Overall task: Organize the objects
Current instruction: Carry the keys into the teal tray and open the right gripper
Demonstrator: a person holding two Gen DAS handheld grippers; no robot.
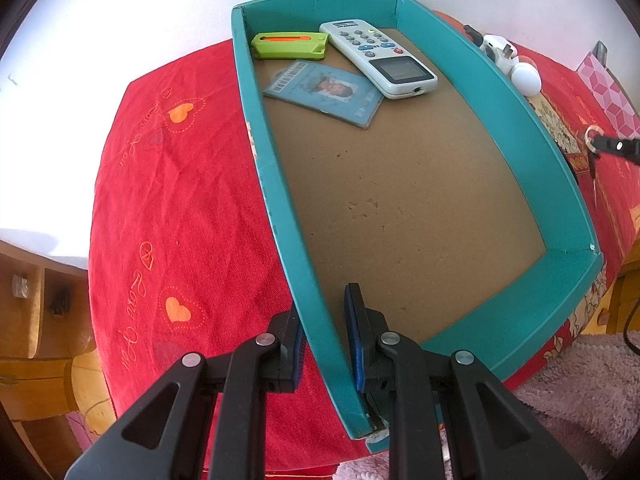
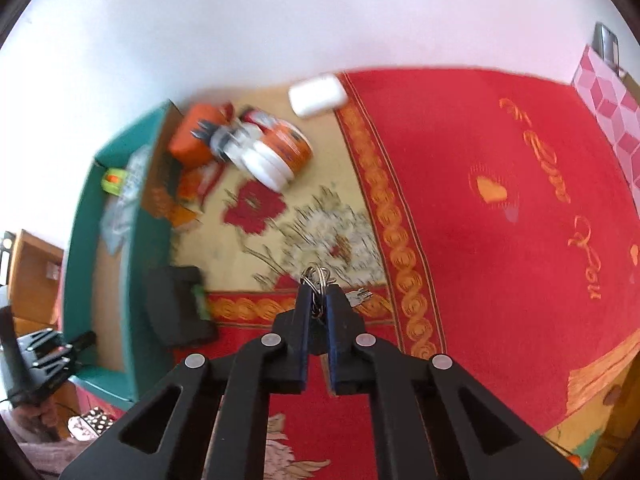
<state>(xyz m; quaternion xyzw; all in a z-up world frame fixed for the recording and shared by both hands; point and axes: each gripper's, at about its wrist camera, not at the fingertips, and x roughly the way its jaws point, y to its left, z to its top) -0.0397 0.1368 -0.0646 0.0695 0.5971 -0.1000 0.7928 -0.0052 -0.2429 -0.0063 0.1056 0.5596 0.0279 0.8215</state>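
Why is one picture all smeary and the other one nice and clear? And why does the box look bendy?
The left wrist view is sharp: the white remote and the card read crisply, though the fisheye lens bows the teal box walls and the pale background is washed out. The right wrist view is streaked with blur, worst on the orange tubs; the key ring in the right hand-held gripper stays sharper.

- The left wrist view is taken from just above the left claw point(image 1: 322, 344), looking steeply down and close over the teal box point(image 1: 532, 128) and the red cloth point(image 1: 192, 200).
- The right wrist view is taken from above the right claw point(image 2: 318, 300), also steeply down, near the cloth.
- The teal box, the red cloth and the pink patterned box point(image 1: 608, 92) are shared by both views.
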